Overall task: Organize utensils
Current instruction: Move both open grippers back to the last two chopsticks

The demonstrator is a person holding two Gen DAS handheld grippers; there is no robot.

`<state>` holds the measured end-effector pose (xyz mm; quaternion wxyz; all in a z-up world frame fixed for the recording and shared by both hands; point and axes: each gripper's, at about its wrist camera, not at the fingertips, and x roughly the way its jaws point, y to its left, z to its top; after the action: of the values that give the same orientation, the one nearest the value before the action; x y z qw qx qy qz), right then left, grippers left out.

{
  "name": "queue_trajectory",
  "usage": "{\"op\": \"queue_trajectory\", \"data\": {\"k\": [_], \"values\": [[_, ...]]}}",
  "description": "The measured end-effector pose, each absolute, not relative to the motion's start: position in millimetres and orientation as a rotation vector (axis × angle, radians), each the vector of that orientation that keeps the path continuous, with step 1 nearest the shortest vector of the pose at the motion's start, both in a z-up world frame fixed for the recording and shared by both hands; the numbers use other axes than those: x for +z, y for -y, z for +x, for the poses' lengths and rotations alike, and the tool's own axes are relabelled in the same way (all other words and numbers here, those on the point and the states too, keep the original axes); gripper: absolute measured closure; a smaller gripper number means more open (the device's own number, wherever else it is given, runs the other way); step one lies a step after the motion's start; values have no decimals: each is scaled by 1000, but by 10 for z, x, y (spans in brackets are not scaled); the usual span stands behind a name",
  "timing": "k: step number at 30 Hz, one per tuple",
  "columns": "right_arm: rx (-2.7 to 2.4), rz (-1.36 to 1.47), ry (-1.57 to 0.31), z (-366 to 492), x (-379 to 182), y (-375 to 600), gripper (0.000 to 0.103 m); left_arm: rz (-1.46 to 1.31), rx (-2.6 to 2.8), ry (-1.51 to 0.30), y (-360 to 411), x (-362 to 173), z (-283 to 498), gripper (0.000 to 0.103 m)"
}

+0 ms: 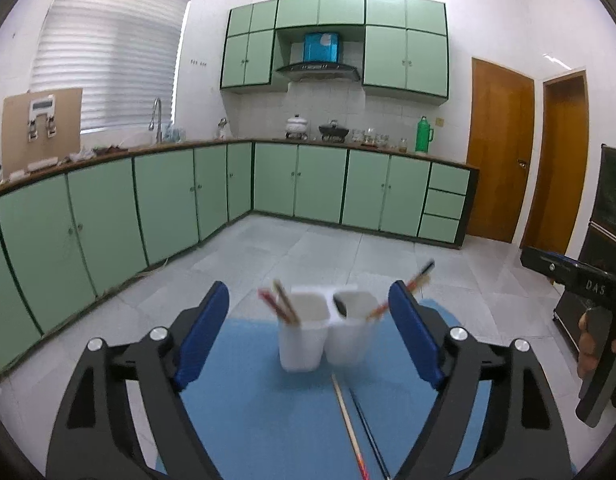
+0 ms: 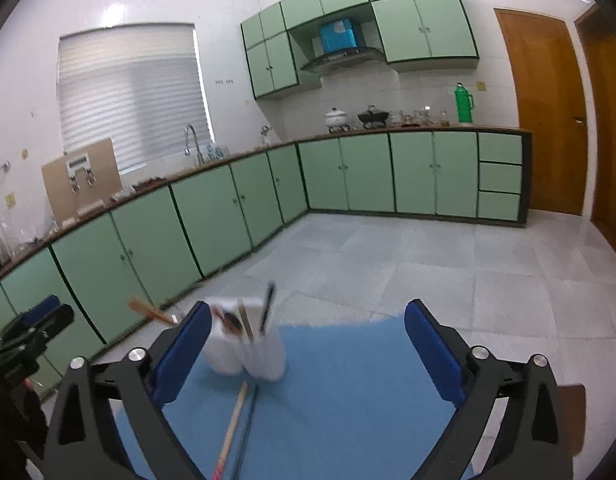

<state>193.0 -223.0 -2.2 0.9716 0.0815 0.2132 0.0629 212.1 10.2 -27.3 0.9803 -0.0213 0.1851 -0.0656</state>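
The left claw [image 1: 309,336] is held wide and empty, aimed at the white holder [image 1: 325,330] on the blue mat [image 1: 268,420], where two loose chopsticks [image 1: 349,424] lie, probably waiting for sorting. The right claw [image 2: 308,346] is also wide and empty.

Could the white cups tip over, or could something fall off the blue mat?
Maybe. The two white cups stand near the far edge of the blue mat, and their sticks lean outward, so a bump from the open left gripper might topple them. The two loose chopsticks lie side by side in front; the open right gripper might nudge one and roll it away.
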Motion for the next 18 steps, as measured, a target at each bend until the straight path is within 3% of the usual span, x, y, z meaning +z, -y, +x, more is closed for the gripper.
{"op": "queue_trajectory", "data": {"k": [5, 18], "values": [[106, 130, -460, 1615, -366, 2102, 6, -34, -123, -419, -89, -638, 1871, 13], [103, 143, -647, 1240, -1387, 1694, 6, 41, -91, -591, -121, -1611, 1576, 13]]}}
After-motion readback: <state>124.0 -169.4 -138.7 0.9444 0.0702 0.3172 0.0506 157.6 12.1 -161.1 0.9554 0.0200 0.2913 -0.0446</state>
